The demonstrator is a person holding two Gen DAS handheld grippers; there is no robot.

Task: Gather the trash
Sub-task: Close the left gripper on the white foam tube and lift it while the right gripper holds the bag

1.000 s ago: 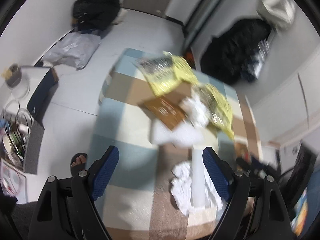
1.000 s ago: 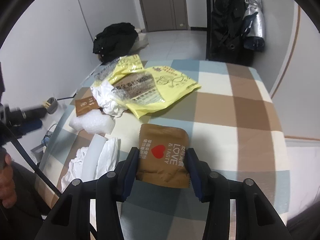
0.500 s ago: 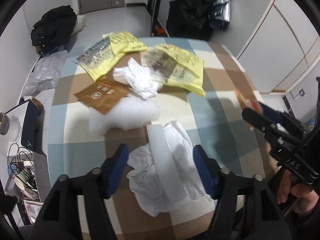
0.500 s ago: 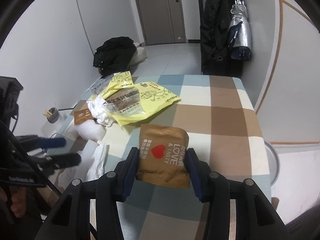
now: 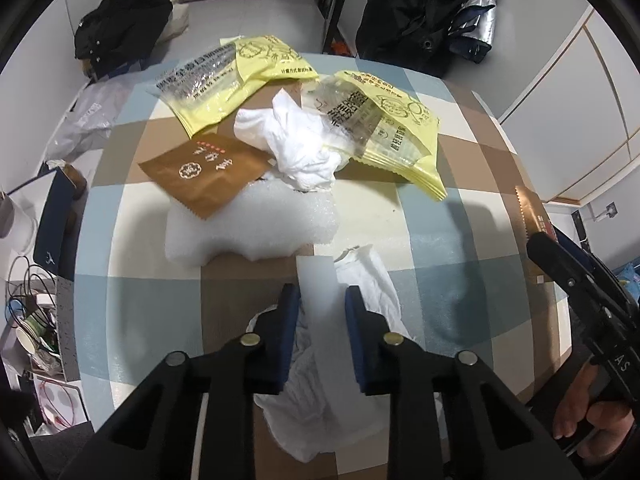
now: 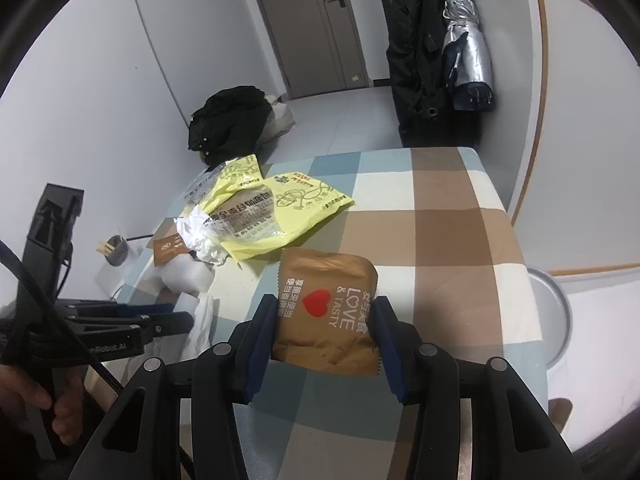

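On the checked tablecloth [image 5: 440, 240] lie two yellow wrappers [image 5: 224, 80] [image 5: 392, 128], a crumpled white tissue [image 5: 296, 148], a flat brown packet [image 5: 204, 172] and a white foam sheet [image 5: 248, 228]. My left gripper [image 5: 320, 296] points down at the table's near edge. Its jaws are closing on a white strip [image 5: 316, 276] that fills the gap between the pads, above a second crumpled tissue [image 5: 320, 420]. My right gripper [image 6: 324, 320] is shut on a brown "LOVE & TASTY" snack packet [image 6: 326, 312], held above the cloth.
A black bag [image 5: 120, 16] lies on the floor beyond the table. Dark coats and a silver umbrella [image 6: 468, 52] hang at the back right. A round metal pan [image 6: 548, 316] sits off the table's right edge. Cables and cups [image 5: 28, 320] crowd the left floor.
My left gripper has swung over the white strip and tissue, dropped towards them, and its wide jaws have narrowed onto the strip. The right gripper still holds the brown packet and has drifted back a little.
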